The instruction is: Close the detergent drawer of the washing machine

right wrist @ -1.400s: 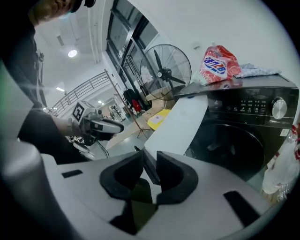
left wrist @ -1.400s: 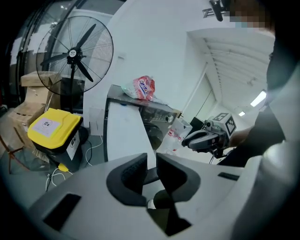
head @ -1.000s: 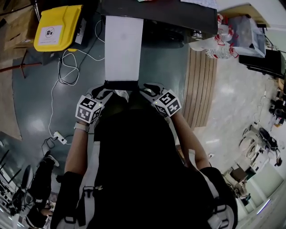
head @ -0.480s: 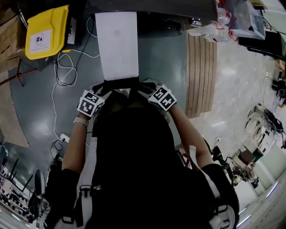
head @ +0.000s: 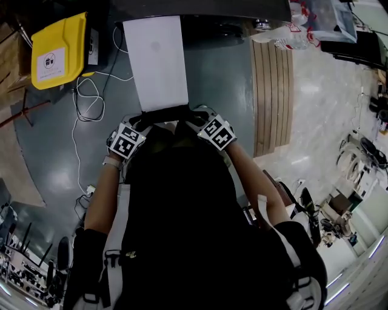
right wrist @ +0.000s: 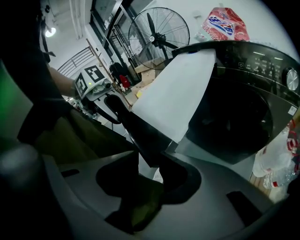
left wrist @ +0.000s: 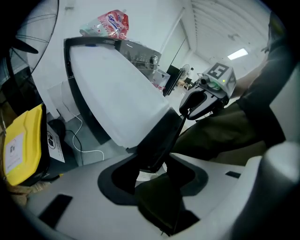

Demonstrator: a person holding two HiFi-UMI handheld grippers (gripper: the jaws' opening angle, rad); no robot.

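Black front edge (head: 165, 113) of the white drawer (head: 159, 66) sits inside the left claw (head: 140, 123) and right claw (head: 200, 117). Both look loose, jaws just been closing. The drawer's pulled out, running straight away to the washer (head: 230, 7), so I'd push forward.
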